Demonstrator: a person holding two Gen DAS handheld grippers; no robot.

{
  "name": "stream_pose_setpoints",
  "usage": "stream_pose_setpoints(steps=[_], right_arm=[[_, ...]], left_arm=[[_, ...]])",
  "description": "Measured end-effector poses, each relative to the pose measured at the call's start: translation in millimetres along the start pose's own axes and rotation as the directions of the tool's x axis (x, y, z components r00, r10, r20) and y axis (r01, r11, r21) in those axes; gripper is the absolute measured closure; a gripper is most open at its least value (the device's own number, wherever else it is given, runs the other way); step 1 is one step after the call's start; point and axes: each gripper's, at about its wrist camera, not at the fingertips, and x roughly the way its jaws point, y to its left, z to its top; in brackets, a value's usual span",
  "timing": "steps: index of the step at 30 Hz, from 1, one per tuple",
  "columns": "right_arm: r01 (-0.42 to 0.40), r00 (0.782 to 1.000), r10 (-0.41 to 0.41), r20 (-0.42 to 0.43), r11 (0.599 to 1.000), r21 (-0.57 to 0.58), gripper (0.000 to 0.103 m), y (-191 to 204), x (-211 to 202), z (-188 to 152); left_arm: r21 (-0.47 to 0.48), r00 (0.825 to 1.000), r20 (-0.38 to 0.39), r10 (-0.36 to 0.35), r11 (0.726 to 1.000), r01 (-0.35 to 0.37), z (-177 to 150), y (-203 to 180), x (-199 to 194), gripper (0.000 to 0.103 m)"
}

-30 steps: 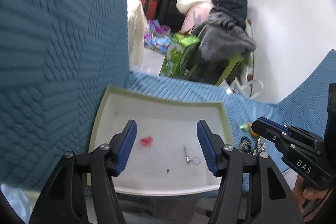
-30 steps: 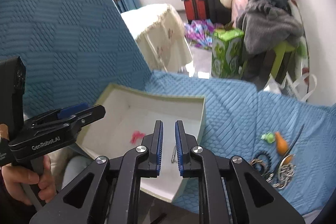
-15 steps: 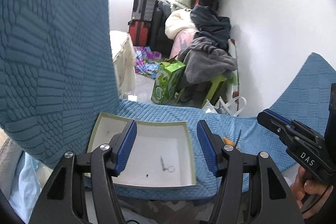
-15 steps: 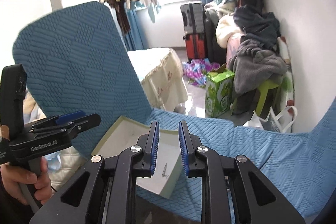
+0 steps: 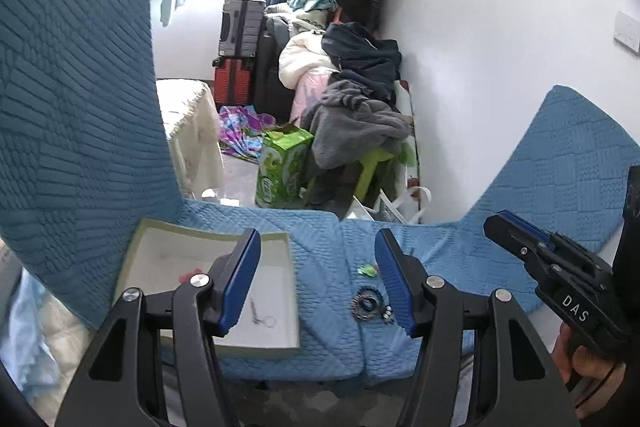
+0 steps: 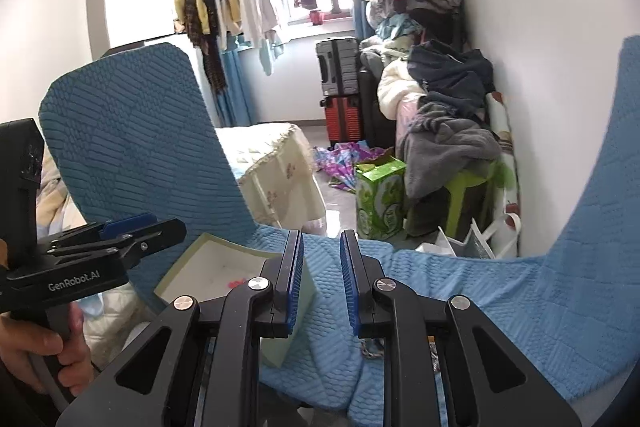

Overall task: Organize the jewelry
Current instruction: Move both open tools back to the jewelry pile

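Both grippers have pulled up and back from the white tray (image 5: 280,343), which now looks smaller. Its floor holds a small silver pendant (image 5: 262,315) and a pink piece (image 5: 188,275); beaded bracelets (image 5: 368,303) lie beside it on the blue quilted cover (image 5: 320,247). The left gripper (image 5: 316,279) gapes half-open, empty. The right gripper (image 6: 320,279), just widened slightly, holds nothing.

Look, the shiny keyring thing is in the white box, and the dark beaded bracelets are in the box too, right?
Not quite. The keyring does lie in the white box, but the dark beaded bracelets are not in it. They lie outside, on the blue cover to the right of the box, near a small green piece. The left wrist view shows this.
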Motion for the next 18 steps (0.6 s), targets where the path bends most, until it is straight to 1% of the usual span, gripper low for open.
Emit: stream_pose_setpoints(steps=[4,9,14,18], right_arm=[[0.032,0.999,-0.032,-0.004,0.999,0.013,0.086,-12,-7,-13],[0.063,0.998,-0.062,-0.007,0.997,0.035,0.086,-31,-12,-34],[0.099,0.995,-0.097,-0.026,0.991,0.087,0.086,-52,-12,-67],[0.123,0.992,-0.118,-0.047,0.987,0.105,0.086,-64,-11,-87]], left_arm=[[0.05,1.0,-0.014,0.028,0.998,-0.027,-11,-21,4,0.043],[0.085,0.999,-0.041,-0.001,0.996,0.004,-26,-39,15,0.043],[0.073,0.997,-0.065,-0.039,0.996,0.044,-44,-50,26,0.043],[0.048,0.993,-0.094,-0.069,0.996,0.073,-58,-54,42,0.043]])
